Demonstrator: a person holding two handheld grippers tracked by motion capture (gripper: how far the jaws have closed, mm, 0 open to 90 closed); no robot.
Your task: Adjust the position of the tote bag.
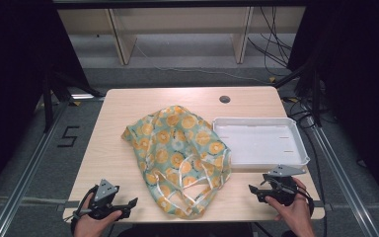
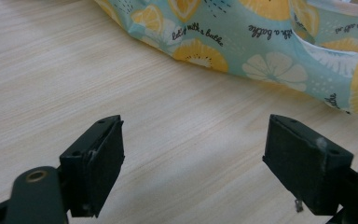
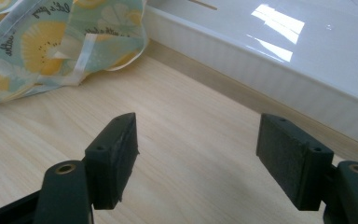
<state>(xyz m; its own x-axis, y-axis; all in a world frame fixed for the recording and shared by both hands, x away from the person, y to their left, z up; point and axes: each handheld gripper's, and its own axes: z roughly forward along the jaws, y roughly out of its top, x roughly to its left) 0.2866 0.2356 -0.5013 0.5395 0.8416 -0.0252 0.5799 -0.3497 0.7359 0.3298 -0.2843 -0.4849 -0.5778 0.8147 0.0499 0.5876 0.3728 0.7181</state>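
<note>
A crumpled cloth bag (image 1: pixel 180 158) lay in the middle of the light wooden desk (image 1: pixel 123 106), spread loosely with folds and creases across it. Its fabric was pale teal, printed with orange citrus slices, white blossoms and short lines of black handwritten script, the script readable in the left gripper view. Pale ribbon-like handles (image 1: pixel 190 190) curled out of the bag at its near end, close to the desk's front edge. The bag's right side reached up to the left wall of a shallow white tray (image 1: pixel 301 148) that stood on the right half of the desk; whether the cloth touched that wall could not be told. The left tool (image 1: pixel 128 205) rested at the front left corner, held in a hand (image 1: pixel 91 224), its jaws spread wide with bare desk between them and the bag's edge (image 2: pixel 242 51) lying just ahead. The right tool (image 1: pixel 254 190) sat at the front right, just before the tray's near wall (image 3: pixel 261 70), held in the other hand (image 1: pixel 293 212), its jaws likewise released and grasping nothing.
</note>
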